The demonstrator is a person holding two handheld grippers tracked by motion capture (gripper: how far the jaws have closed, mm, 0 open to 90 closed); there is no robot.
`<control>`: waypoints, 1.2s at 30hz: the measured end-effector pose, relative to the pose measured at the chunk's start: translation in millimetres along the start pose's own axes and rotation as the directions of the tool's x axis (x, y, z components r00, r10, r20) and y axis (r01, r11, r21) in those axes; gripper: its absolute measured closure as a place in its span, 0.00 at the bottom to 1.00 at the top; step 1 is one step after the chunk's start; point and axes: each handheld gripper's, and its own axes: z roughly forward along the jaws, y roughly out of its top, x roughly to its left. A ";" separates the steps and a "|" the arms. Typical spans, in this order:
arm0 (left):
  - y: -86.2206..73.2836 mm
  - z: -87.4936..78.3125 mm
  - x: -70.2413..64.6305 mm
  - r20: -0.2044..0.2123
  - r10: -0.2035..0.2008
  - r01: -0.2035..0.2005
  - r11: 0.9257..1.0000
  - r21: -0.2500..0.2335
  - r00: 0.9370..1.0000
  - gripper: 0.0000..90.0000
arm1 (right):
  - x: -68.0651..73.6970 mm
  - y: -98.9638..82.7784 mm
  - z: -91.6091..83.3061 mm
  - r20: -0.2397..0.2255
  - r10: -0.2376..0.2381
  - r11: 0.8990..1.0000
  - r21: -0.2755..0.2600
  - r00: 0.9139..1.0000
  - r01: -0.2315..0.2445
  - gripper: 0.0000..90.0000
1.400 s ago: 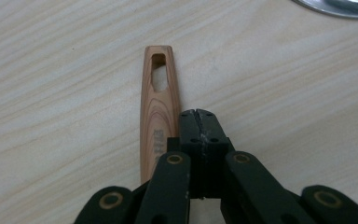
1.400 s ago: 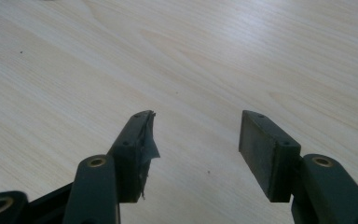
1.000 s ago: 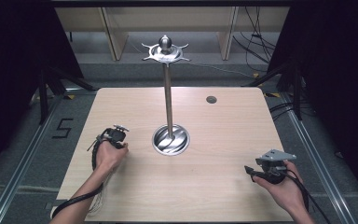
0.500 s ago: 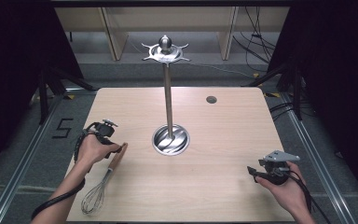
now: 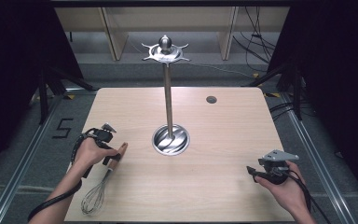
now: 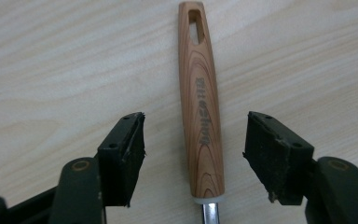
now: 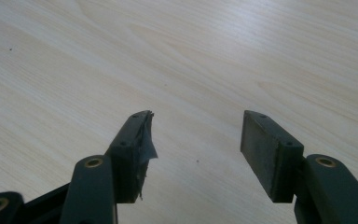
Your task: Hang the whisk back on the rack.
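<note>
High view: we see the table [image 5: 223, 140] with a tall metal stand [image 5: 168, 102] rising from a round base at its centre, its crown of hooks at the top. Near the left edge lies a whisk [image 5: 100, 186], wire head toward the person and wooden handle pointing toward the stand's base. The left gripper [image 5: 108, 148] sits over that handle, and the right gripper [image 5: 256, 171] rests low over bare wood at the lower right, well apart from the whisk.

Left gripper view: we look along the two black jaws at the whisk handle [image 6: 199, 102], which lies flat on the table between them. The jaws stand wide and have just been opening; neither pad touches the wood, so the whisk is lying free, not held. A slot for hanging shows at the handle's far end, and the metal neck begins at the near end.

Right gripper view: we see the jaws spread wide over the tabletop with nothing between them.

We judge the step in hand to be a release or a re-grip of the whisk on the table, with the stand's hooks as the likely goal. If a pick-up follows, the next move calls for centring the left jaws on the handle's thicker middle, closing squarely across it, and lifting so that the slotted end stays clear for a hook.
</note>
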 end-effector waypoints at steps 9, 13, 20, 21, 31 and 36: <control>-1.9 9.7 -7.1 -0.001 -0.079 0.079 0.990 0.120 0.997 0.54 | 2.5 0.6 0.9 0.009 -0.035 0.999 -0.008 0.999 0.035 0.48; -1.1 15.4 -8.4 -0.007 -0.046 0.047 0.983 0.177 0.999 0.59 | 4.5 1.0 0.5 -0.002 -0.011 1.000 0.001 1.000 0.011 0.48; 0.9 20.4 -13.3 -0.018 -0.031 0.033 0.984 0.173 0.999 0.71 | 4.9 -0.5 0.5 0.004 -0.011 1.000 -0.007 1.000 0.011 0.48; 0.3 21.2 -13.7 -0.021 -0.036 0.039 0.987 0.156 0.999 0.73 | 5.0 -0.3 0.4 0.003 -0.014 1.000 -0.007 1.000 0.014 0.48; -7.8 8.3 -13.0 -0.032 -0.067 0.069 0.995 0.069 0.997 0.76 | 4.3 0.6 -1.0 0.001 -0.011 1.000 0.003 1.000 0.011 0.48; -20.0 -18.0 -11.5 -0.023 -0.049 0.046 0.992 -0.118 0.999 0.76 | 4.5 0.9 -0.8 0.003 -0.026 1.000 -0.008 1.000 0.026 0.48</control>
